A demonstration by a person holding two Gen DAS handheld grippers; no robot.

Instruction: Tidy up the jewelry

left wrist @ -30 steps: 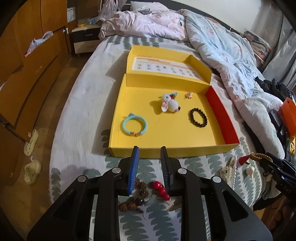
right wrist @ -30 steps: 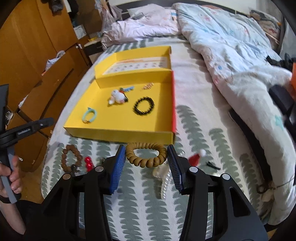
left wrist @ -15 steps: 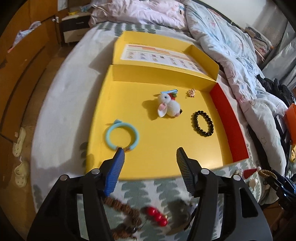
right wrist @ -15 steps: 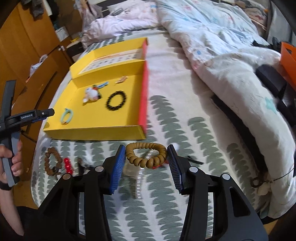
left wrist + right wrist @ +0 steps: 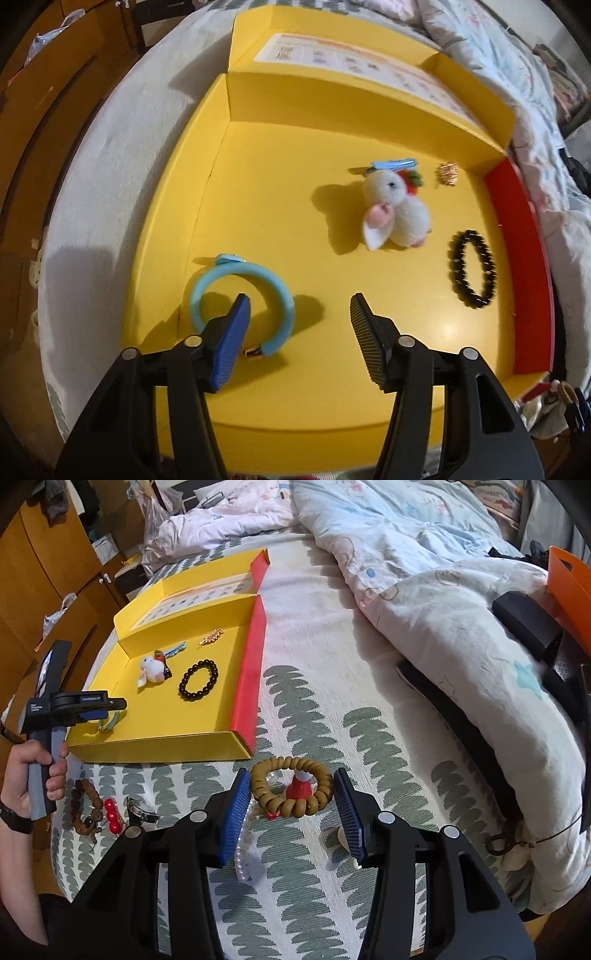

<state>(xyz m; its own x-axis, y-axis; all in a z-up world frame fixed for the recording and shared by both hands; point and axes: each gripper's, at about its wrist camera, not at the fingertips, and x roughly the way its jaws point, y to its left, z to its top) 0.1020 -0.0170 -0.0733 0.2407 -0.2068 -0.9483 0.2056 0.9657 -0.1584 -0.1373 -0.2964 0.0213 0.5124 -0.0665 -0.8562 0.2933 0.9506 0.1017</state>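
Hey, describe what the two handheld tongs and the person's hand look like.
Both tongs, left and right, have glossy black triangular frames with silver bolts and ribbed fingers, mostly blue. Seen from outside, the left one has a grey handle and small white lettering. The person's left hand is bare, with a black band at the wrist.

The left gripper's blue finger pad (image 5: 231, 341) covers the near arc of the light blue bangle (image 5: 242, 301) inside the yellow box (image 5: 258, 206), so contact there cannot be judged. The box's near wall runs under both gripper bodies. Just outside the box's near right corner, the tan bead bracelet (image 5: 565, 391) is cut by the frame edge. By the box's far wall, the small gold trinket (image 5: 447, 173) is too blurred to identify.
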